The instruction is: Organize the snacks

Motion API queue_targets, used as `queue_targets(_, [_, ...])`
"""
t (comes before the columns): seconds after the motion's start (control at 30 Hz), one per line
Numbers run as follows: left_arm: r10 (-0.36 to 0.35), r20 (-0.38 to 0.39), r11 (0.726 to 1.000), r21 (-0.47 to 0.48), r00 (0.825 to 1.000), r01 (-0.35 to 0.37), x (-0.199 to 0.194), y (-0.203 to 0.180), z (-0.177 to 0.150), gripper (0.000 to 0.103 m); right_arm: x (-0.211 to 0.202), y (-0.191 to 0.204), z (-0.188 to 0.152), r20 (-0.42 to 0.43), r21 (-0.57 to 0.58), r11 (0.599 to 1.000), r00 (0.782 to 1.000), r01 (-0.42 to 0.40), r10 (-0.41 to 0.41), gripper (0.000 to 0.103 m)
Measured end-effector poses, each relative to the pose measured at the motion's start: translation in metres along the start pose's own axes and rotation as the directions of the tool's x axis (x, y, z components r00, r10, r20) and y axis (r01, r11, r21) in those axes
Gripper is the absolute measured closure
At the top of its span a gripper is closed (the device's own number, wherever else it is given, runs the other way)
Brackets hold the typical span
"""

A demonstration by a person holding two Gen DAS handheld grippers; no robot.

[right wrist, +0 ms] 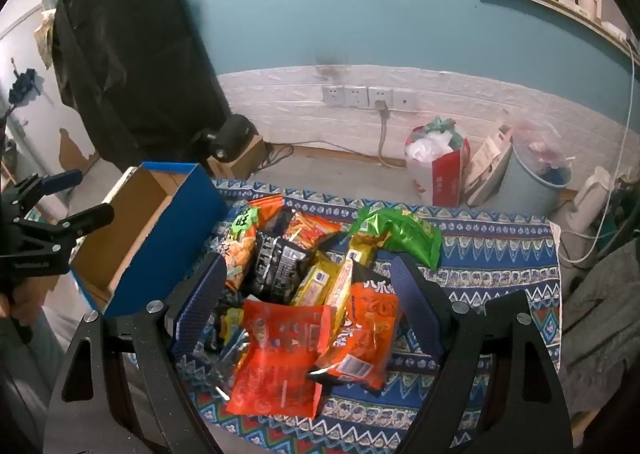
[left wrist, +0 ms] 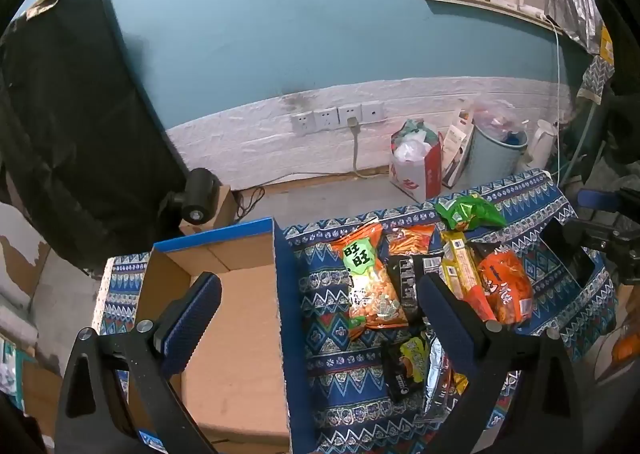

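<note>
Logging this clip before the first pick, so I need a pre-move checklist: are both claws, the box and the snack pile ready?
1. Left claw open, holding nothing: ok.
2. Right claw open, holding nothing: ok.
3. Blue-sided cardboard box open on top, no snacks seen inside: ok.
4. Snack packets all on the blue patterned cloth, none boxed: ok.
5. Flat orange-red packet sits on top of the pile between the right claw's fingers: ok.
6. Packets overlap; lifting only one: cannot tell.

beneath the left hand-held gripper [left wrist: 320, 294] the cardboard box [left wrist: 232, 294] lies open-topped; its blue wall [left wrist: 286, 294] stands between it and the snack pile [left wrist: 420, 278] right of it
</note>
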State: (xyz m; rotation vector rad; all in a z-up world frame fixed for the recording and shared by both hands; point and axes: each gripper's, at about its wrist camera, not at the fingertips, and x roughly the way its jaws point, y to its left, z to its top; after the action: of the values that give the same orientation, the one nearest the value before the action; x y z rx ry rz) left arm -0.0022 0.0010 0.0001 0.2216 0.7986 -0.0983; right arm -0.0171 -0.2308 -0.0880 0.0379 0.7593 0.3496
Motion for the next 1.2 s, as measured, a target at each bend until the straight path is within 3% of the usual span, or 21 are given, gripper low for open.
queue_targets(1.2, [-0.005, -0.040, 1.000, -0.016, 0.999, 0.004, 0.010, 0.010, -0.001, 0.003, -0.001, -0.008, 0.002, 0.004, 0.021, 1.000, 1.000, 0.008, -0.009, 0.020])
